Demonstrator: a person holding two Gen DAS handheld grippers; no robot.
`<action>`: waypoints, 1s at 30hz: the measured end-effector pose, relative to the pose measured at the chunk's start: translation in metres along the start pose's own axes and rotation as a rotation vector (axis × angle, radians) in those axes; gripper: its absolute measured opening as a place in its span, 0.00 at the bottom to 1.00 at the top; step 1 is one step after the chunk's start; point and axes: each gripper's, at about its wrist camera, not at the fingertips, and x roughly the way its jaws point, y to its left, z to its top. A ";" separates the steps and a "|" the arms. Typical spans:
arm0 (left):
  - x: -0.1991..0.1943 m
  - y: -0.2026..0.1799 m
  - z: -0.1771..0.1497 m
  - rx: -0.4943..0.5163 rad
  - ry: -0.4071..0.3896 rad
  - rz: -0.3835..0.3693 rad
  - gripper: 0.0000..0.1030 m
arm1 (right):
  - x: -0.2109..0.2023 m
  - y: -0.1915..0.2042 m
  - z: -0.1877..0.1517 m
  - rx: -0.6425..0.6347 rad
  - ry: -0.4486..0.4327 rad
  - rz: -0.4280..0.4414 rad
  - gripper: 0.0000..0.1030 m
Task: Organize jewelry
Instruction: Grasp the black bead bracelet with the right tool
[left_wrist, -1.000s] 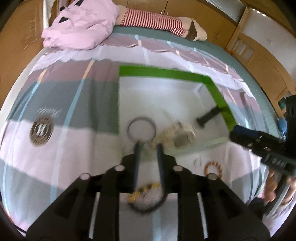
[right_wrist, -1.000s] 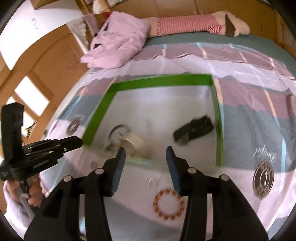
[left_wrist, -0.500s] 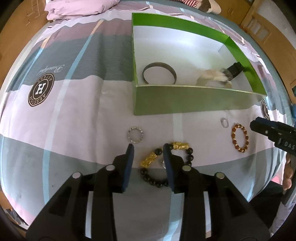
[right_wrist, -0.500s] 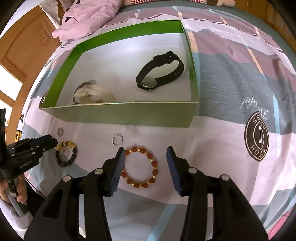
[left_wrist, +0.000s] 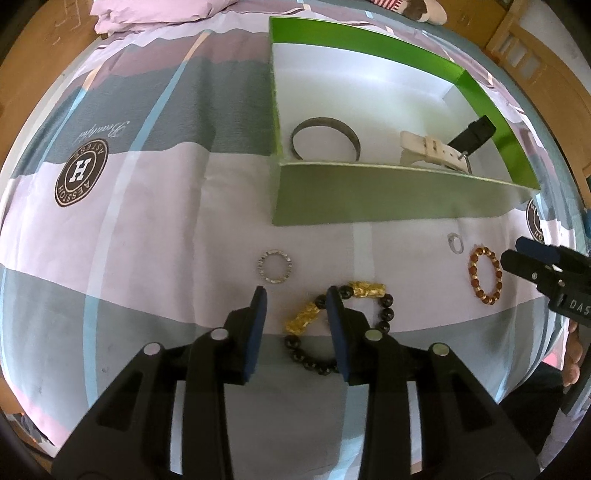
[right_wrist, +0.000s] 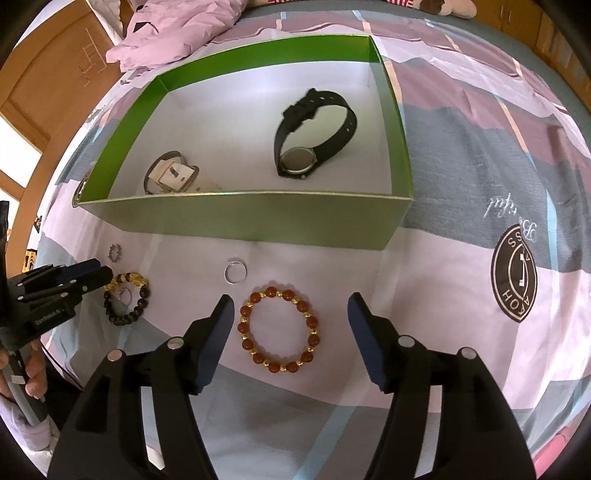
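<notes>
A green box (left_wrist: 388, 195) with a white floor sits on the bed. It holds a grey bangle (left_wrist: 325, 138), a white watch (left_wrist: 432, 147) and a black watch (right_wrist: 297, 160). In front of it lie a sparkly ring (left_wrist: 275, 266), a black-and-gold bead bracelet (left_wrist: 369, 290), a small silver ring (right_wrist: 227, 275) and a red-and-gold bead bracelet (right_wrist: 313, 325). My left gripper (left_wrist: 295, 297) is open, and its right finger overlaps the black-and-gold bracelet. My right gripper (right_wrist: 291, 302) is wide open, its fingers on either side of the red bracelet.
The bedspread (left_wrist: 147, 229) is striped pink, grey and blue with round logo prints. A pink quilt (right_wrist: 177, 33) and a striped stuffed toy (left_wrist: 406, 7) lie at the far end. Wooden furniture (left_wrist: 535, 66) borders the bed. A person's hand (right_wrist: 33, 373) holds the left gripper.
Both grippers have drawn back from above the box and come down over the bedspread in front of it. The left jaws have widened, and the right jaws have spread wider around the red bracelet.
</notes>
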 end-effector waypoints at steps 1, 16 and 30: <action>-0.001 0.003 0.001 -0.013 -0.001 -0.006 0.35 | 0.001 0.000 0.000 0.000 0.003 -0.001 0.63; -0.001 0.022 0.009 -0.088 -0.005 -0.004 0.42 | 0.011 -0.006 0.000 0.024 0.036 -0.059 0.68; 0.021 -0.044 -0.013 0.136 0.086 -0.147 0.54 | 0.003 -0.036 0.003 0.132 0.017 -0.073 0.68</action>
